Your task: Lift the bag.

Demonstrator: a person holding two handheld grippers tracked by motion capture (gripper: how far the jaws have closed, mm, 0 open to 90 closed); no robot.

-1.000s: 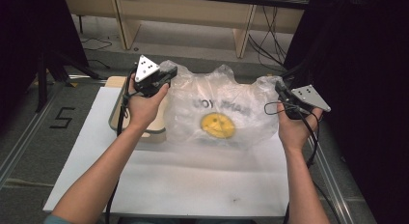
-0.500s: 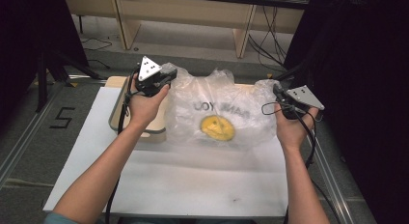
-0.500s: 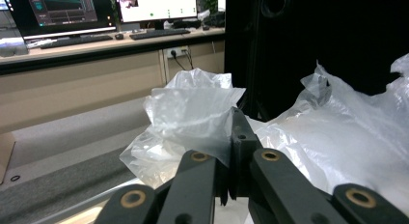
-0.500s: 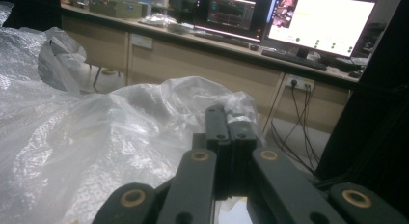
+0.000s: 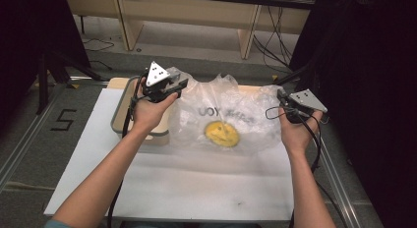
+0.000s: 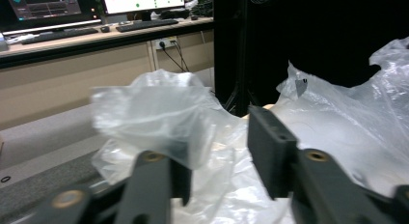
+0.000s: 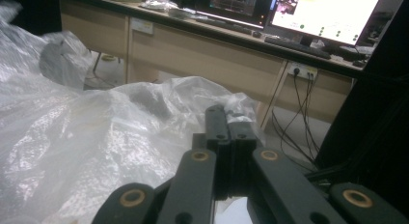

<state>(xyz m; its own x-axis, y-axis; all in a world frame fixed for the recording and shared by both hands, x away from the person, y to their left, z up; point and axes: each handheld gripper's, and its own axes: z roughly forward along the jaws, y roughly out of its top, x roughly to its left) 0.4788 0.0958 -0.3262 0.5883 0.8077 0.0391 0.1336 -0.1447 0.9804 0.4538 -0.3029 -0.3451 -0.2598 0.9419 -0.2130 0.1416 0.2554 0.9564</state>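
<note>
The clear plastic bag point(image 5: 223, 117) lies spread on the white counter point(image 5: 172, 184), w/ a yellow smiley print point(image 5: 222, 133) and reversed dark lettering showing through the film in the high view; its left part overlaps a beige tray point(image 5: 120, 115) standing at the counter's left rear. The bag's upper left corner reaches the left claw point(image 5: 181, 85), its right edge the right claw point(image 5: 281, 98), so the film stretches between both hands. In the left claw view the jaws stand apart, having just been opening; a flap of the bag point(image 6: 149, 120) drapes over the left jaw's tip and film lies in the gap, but the right jaw's pad is bare and nothing is pinched. In the right claw view the right claw point(image 7: 229, 122) is fully closed, jaws pressed together w/ a thin bit of bag film point(image 7: 144, 132) caught at the tips, the rest billowing off to the left. Beyond the counter: grey floor, a wooden desk w/ cables under it; monitors point(image 7: 328, 14) and keyboards sit on that desk in both claw views. A "5" point(image 5: 64, 120) is marked on the floor left of the counter.
</note>
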